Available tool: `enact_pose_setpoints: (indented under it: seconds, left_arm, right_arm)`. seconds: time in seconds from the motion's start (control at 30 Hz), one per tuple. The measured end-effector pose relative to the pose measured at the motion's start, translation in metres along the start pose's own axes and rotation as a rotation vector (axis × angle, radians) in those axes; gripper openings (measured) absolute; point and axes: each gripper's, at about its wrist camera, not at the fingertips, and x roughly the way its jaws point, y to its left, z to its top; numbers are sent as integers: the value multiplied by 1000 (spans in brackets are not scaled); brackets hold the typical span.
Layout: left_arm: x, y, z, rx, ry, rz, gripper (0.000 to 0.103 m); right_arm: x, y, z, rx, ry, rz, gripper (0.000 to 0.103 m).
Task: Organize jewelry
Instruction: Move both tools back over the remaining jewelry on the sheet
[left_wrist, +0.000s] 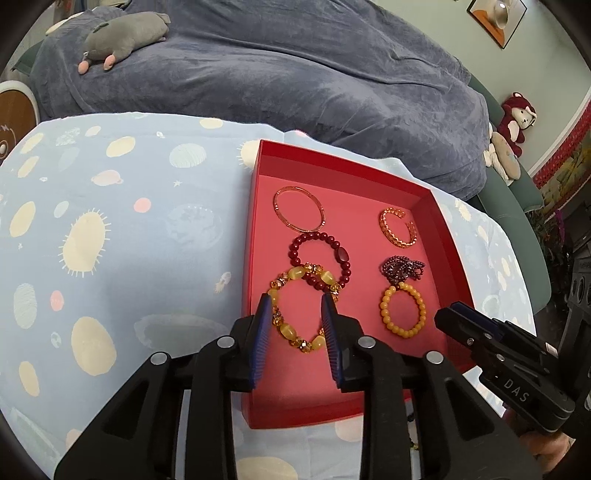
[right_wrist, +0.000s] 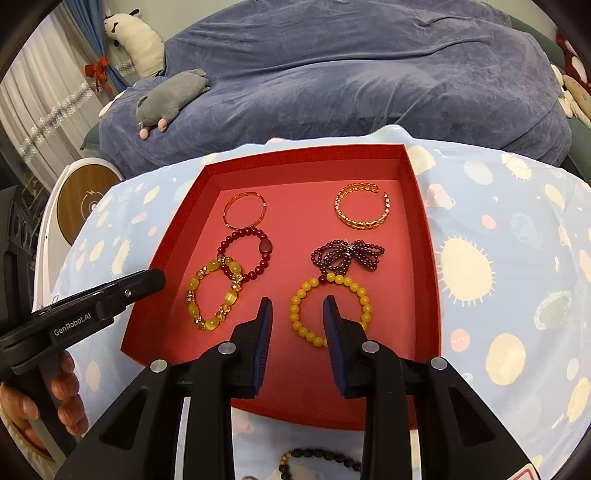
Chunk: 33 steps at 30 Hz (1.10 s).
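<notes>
A red tray holds several bracelets: a thin gold bangle, a gold open cuff, a dark red bead bracelet, a purple bead strand, an amber crystal bracelet and a yellow bead bracelet. My left gripper is open, its fingers on either side of the amber bracelet. My right gripper is open over the yellow bracelet's left side. A dark bead bracelet lies outside the tray's near edge.
The tray sits on a light blue patterned cloth. Behind is a sofa with a blue-grey cover and a grey plush toy. A round wooden-topped white object stands at the left.
</notes>
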Motion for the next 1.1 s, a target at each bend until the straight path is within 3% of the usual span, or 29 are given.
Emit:
enact_pose_setpoints:
  seconds: [0.47, 1.1]
  left_arm:
    - [-60, -21, -69, 32, -14, -2, 28]
    - [-71, -52, -152, 92, 59, 6, 28]
  right_arm:
    - [-58, -17, -66, 47, -2, -49, 28]
    - [-83, -37, -155, 131, 65, -101, 28]
